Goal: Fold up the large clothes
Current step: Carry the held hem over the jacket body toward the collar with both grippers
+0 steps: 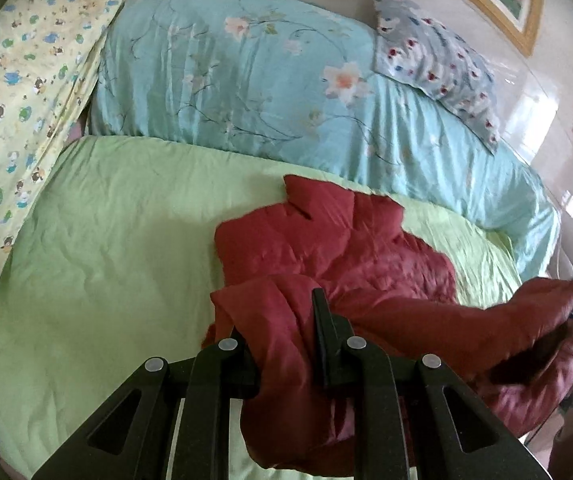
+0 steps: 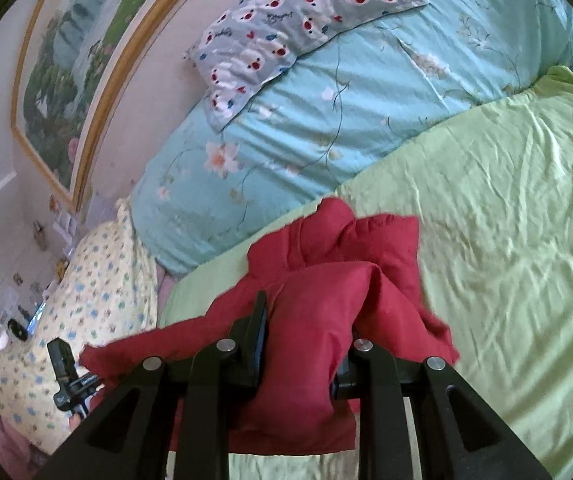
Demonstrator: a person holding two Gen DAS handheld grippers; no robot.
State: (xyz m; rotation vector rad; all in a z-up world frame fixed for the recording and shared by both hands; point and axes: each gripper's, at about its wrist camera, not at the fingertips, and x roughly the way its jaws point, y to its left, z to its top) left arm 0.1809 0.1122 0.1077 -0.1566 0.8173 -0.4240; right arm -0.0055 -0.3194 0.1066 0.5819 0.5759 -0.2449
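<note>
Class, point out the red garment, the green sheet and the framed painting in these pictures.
Red garment (image 1: 326, 240): left wrist view, quilted part lying on the bed.
Green sheet (image 2: 486, 208): right wrist view, bare wrinkled area.
Painting (image 2: 66, 80): right wrist view, painted landscape.

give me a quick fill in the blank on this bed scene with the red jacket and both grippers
1. The red jacket lies on a ____ sheet.
2. The left gripper and the right gripper are both shut on the ____.
3. The small pillow with red dots rests on top of the ____ floral quilt.
4. A framed ____ hangs on the wall behind the bed.

Missing words: green; jacket; blue; picture
</note>
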